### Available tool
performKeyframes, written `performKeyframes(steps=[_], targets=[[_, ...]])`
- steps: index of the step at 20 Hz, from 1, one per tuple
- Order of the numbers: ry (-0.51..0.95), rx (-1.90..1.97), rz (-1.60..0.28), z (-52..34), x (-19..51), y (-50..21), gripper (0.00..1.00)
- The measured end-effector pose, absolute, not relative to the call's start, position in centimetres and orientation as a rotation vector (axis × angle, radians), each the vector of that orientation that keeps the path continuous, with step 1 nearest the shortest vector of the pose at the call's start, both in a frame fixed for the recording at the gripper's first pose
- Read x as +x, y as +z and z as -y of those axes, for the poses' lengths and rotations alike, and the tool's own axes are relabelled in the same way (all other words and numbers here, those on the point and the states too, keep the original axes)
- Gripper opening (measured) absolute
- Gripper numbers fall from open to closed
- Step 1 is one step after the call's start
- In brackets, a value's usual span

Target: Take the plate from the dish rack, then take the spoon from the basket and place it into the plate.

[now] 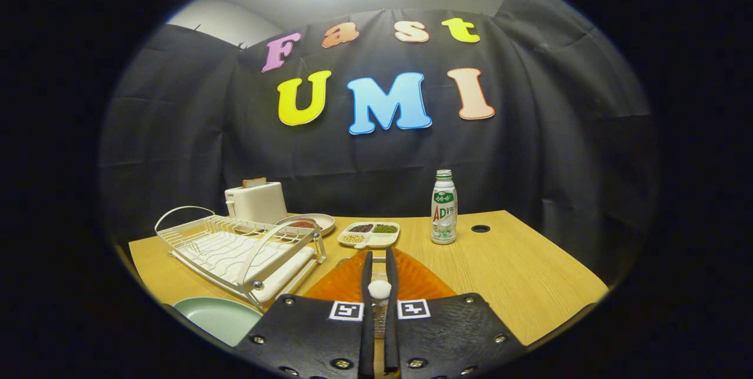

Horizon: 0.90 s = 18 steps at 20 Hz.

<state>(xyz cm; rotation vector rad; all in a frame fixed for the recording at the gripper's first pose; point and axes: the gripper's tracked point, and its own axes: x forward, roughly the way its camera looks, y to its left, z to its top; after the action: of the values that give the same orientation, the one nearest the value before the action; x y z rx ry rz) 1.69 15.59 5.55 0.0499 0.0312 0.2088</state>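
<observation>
My gripper (379, 273) hangs over the orange basket (417, 282), its two fingers drawn close together. A spoon (379, 289) with a white rounded part is pinched between them, and both fingers press on it. The rest of the spoon is hidden behind the fingers. The pale green plate (217, 315) lies flat on the table to the left of the fingers, just in front of the white wire dish rack (235, 246). No dishes stand in the rack.
Behind the rack stand a white toaster (256, 201) and a beige plate (309, 224) holding something red. A divided dish of beans (370, 233) sits beyond the basket. A drink bottle (444, 208) and a cable hole (480, 229) are at the back right of the wooden table (517, 273).
</observation>
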Motion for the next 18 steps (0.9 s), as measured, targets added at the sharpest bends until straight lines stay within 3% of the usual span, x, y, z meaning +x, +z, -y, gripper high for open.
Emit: performKeyframes(steps=[18], targets=[[0.19,-0.018,0.016,-14.2,-3.3,18.1,0.07]])
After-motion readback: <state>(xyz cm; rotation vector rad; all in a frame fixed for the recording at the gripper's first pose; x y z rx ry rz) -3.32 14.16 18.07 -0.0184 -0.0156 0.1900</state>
